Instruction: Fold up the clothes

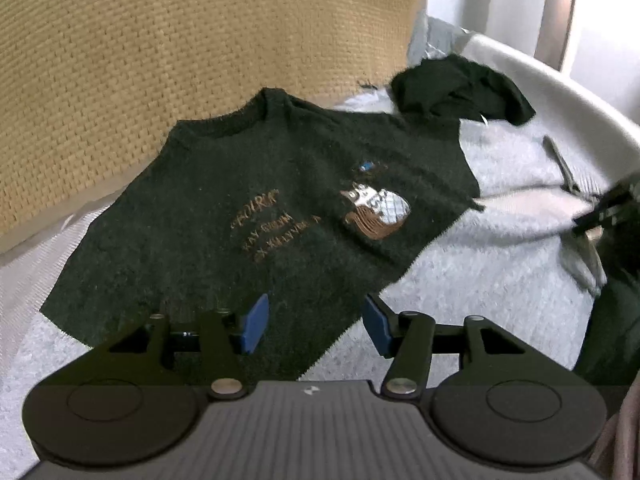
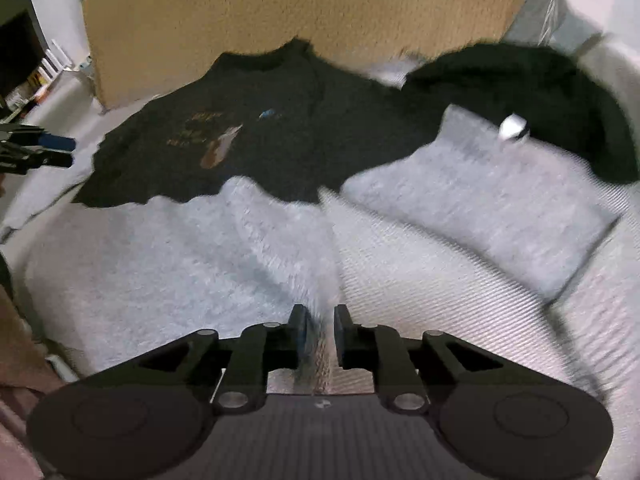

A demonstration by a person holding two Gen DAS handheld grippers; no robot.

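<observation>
The dark sweater (image 1: pixel 256 208) lies spread flat, one sleeve bunched; folding hasn't started. The left hand-held gripper (image 1: pixel 316 322) hangs half open over its hem, the right hand-held gripper (image 2: pixel 320 332) nearly closed, empty (blurred), so next comes pinching an edge.

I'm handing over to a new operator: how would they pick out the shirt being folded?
In front of the tan woven panel, on the pale fuzzy blanket, lies a dark green shirt, spread flat. Unlike the crumpled dark garment beside it, it bears gold lettering.

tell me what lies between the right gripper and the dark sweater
In the right wrist view, only fluffy light grey blanket lies between the right gripper and the dark sweater.
</observation>
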